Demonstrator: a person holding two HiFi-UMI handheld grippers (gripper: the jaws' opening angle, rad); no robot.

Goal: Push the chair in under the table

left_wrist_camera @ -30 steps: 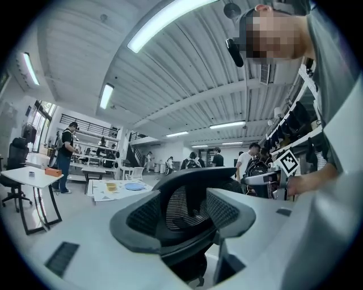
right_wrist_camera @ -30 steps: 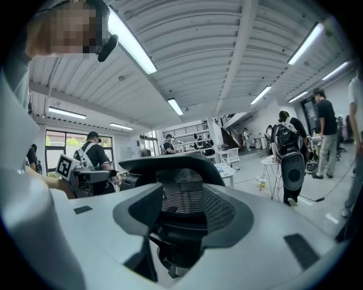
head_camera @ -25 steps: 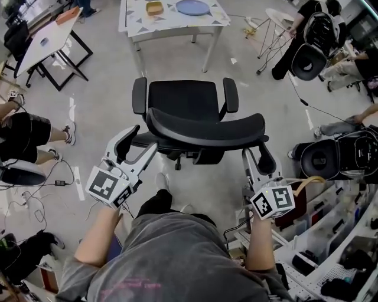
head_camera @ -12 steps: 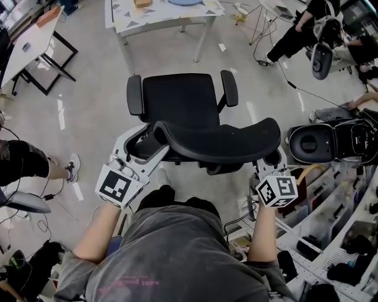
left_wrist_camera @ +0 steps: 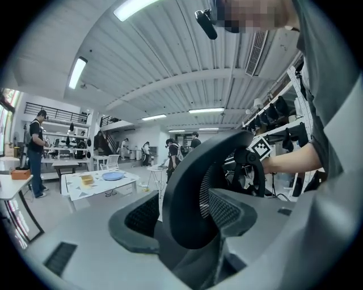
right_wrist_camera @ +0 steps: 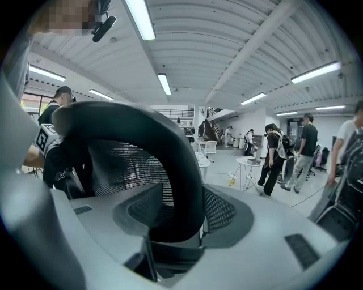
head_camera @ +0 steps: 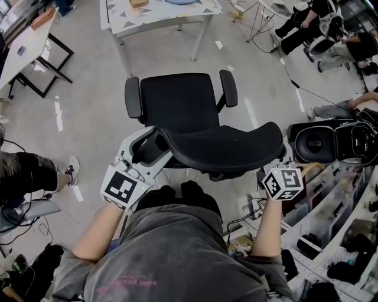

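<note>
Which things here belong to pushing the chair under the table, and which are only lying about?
Belong to the job:
chair, held at its backrest by the left tongs and the right tongs
table ahead of it

Just lying about:
other black chair at the right
side table at the left
floor cable

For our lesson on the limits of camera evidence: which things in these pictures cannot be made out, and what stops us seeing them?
Chair wheels: head view, hidden under seat and backrest.
Right gripper jaws: head view, covered by the backrest; only its marker cube shows.
Table far side: head view, cut off by the top edge.
Items on the table: left gripper view, too small.
</note>
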